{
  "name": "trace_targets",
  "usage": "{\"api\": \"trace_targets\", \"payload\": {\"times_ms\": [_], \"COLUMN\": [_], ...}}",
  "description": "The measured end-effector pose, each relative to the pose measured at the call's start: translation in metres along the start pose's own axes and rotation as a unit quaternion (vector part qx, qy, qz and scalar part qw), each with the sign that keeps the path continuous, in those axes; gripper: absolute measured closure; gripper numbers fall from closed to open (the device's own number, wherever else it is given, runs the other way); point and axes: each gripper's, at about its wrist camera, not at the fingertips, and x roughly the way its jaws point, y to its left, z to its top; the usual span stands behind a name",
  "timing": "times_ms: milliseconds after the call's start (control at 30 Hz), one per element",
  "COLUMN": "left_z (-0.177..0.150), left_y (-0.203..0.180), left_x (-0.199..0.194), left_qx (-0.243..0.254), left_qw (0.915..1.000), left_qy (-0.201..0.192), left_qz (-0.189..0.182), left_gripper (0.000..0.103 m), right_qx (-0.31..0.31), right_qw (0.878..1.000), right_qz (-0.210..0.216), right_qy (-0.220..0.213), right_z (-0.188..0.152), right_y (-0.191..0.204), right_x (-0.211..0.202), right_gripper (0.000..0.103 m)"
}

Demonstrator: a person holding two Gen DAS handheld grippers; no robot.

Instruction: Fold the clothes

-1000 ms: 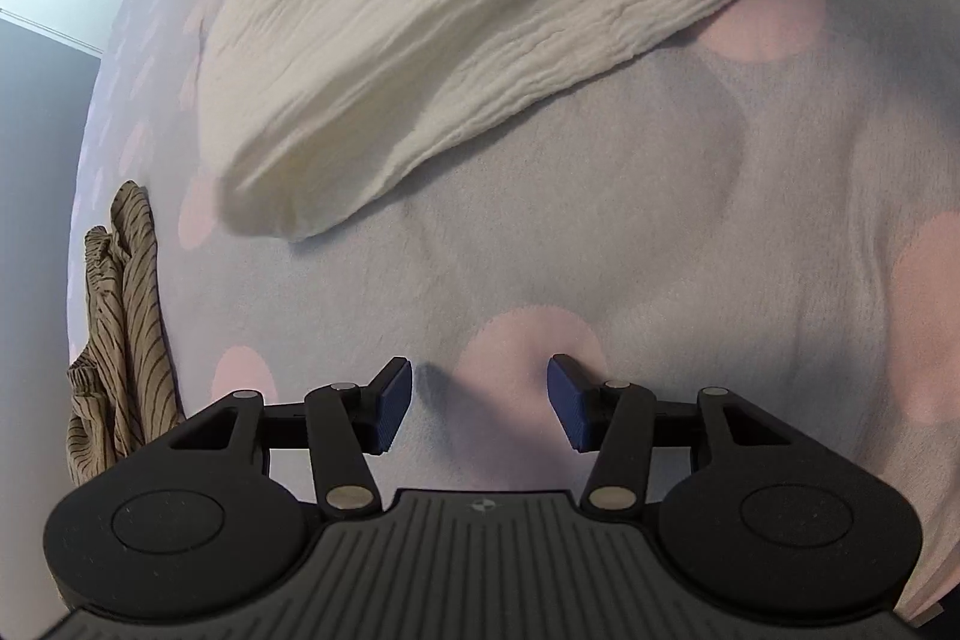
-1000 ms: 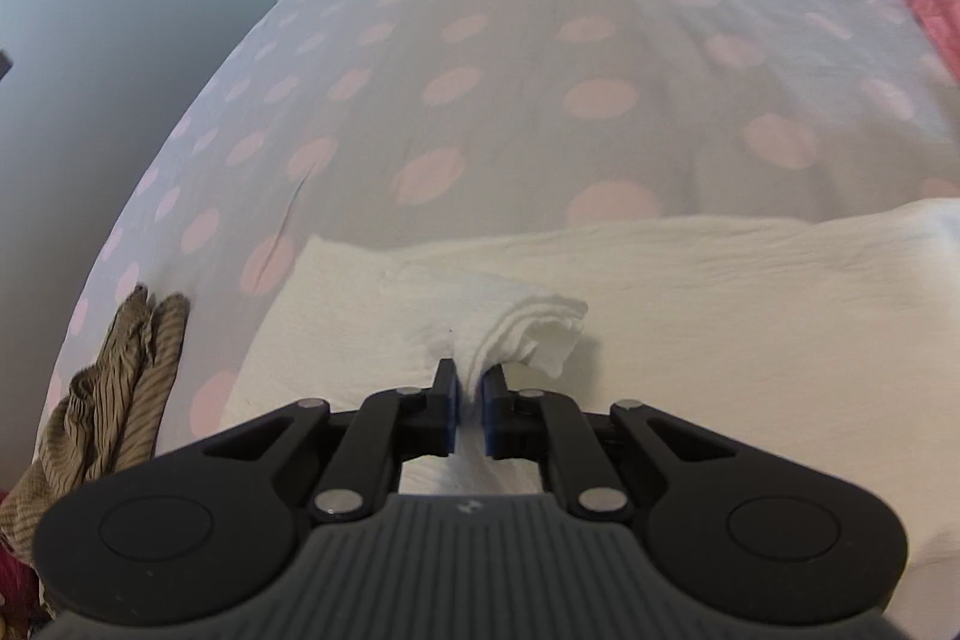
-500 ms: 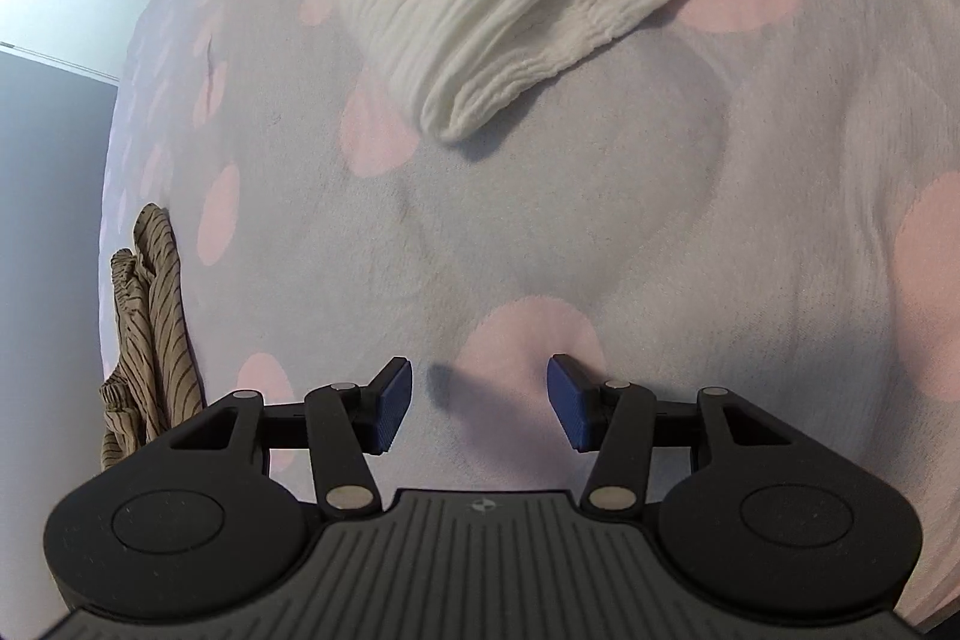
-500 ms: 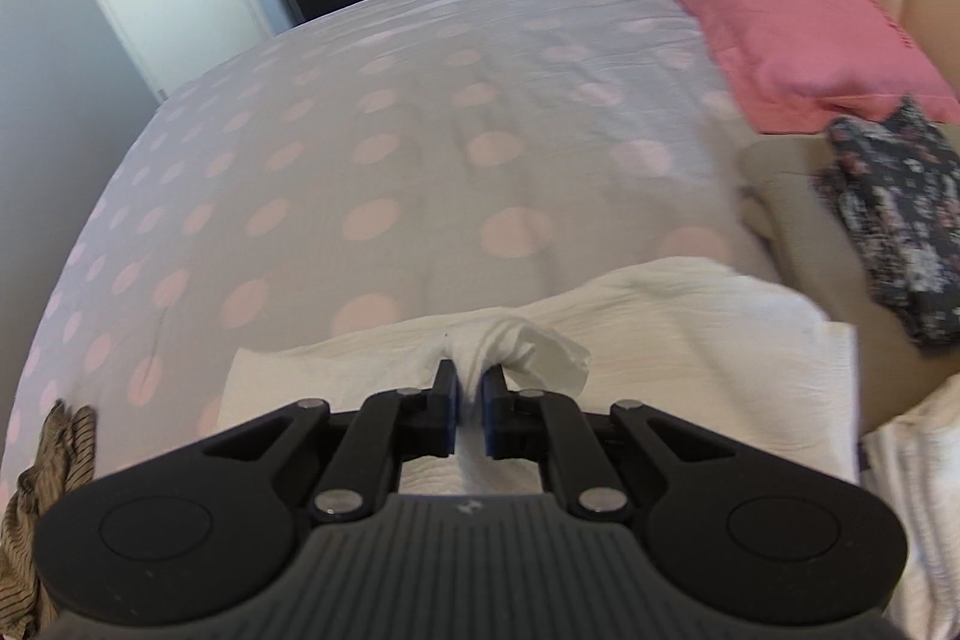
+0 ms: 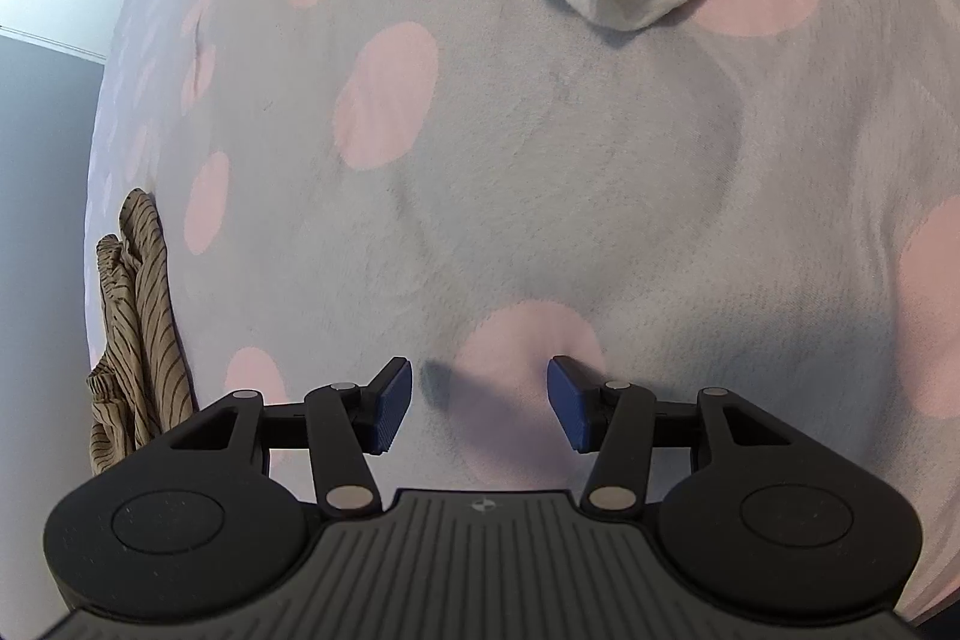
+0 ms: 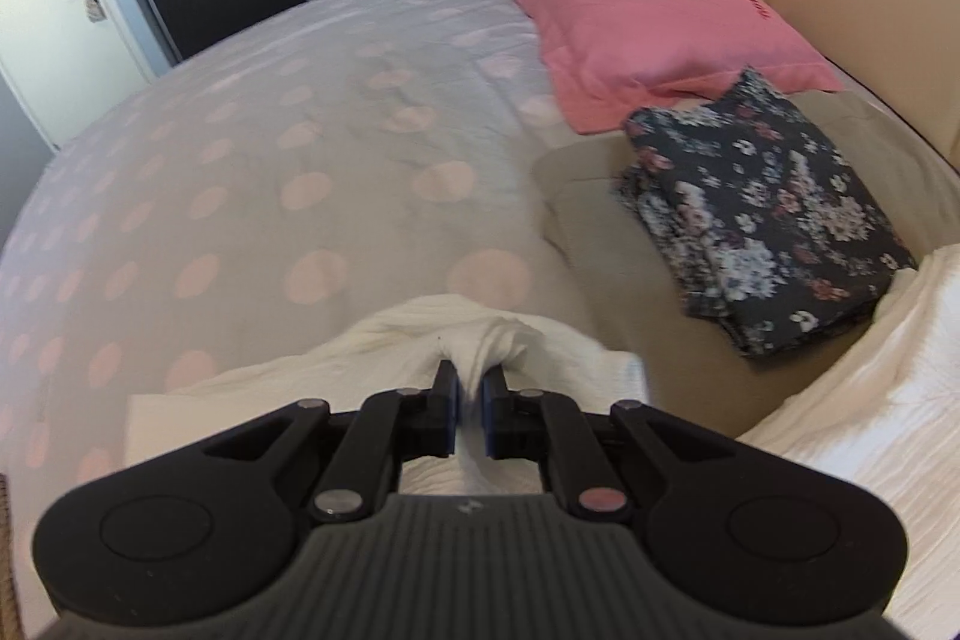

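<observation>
Pink-dotted grey bedsheet [image 6: 336, 130], pink pillow [image 6: 648, 16]

dotted bedsheet [image 6: 336, 142] lies bare ahead; floral folded clothes [image 6: 762, 214] and pink pillow [image 6: 648, 10] crowd the right

Under my left hand-held gripper [image 5: 480, 403], black with blue pads, the sheet [image 5: 540, 160] is pale grey with pink dots. To its left lies a tan cloth [image 5: 141, 328] with dark stripes. Ahead of my right hand-held gripper [image 6: 470, 409] the garment [image 6: 420, 340] is white; further right, a dark floral bundle [image 6: 762, 214], a pink pillow [image 6: 648, 10].
</observation>
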Motion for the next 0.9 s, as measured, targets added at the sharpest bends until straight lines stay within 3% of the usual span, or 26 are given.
{"api": "trace_targets", "payload": {"times_ms": [267,500,667,767,900], "left_z": [0.002,0.000,-0.002,-0.001,-0.001], "left_y": [0.001,0.009,0.010,0.016,0.025], "left_x": [0.000,-0.003,-0.015,-0.028,-0.044], "left_qx": [0.001,-0.016,-0.043,-0.111,-0.191], "left_qw": [1.0000,0.9998,0.9984,0.9908,0.9708], "left_qy": [0.004,-0.003,-0.037,-0.077,-0.137], "left_qz": [-0.001,-0.007,0.004,-0.008,-0.049], "left_gripper": [0.055,0.055,0.055,0.055,0.055], "right_qx": [0.009,-0.019,-0.016,-0.018,-0.012], "right_qw": [0.998,0.996,0.995,0.995,0.995], "right_qz": [-0.060,-0.088,-0.095,-0.099,-0.096], "right_qy": [0.035,0.018,-0.007,-0.015,-0.011], "right_z": [-0.014,-0.026,-0.038,-0.052,-0.073], "right_y": [-0.024,-0.024,-0.030,-0.031,-0.032], "right_x": [0.052,0.048,0.025,0.012,0.003], "right_gripper": [0.093,0.065,0.060,0.060,0.059]}}
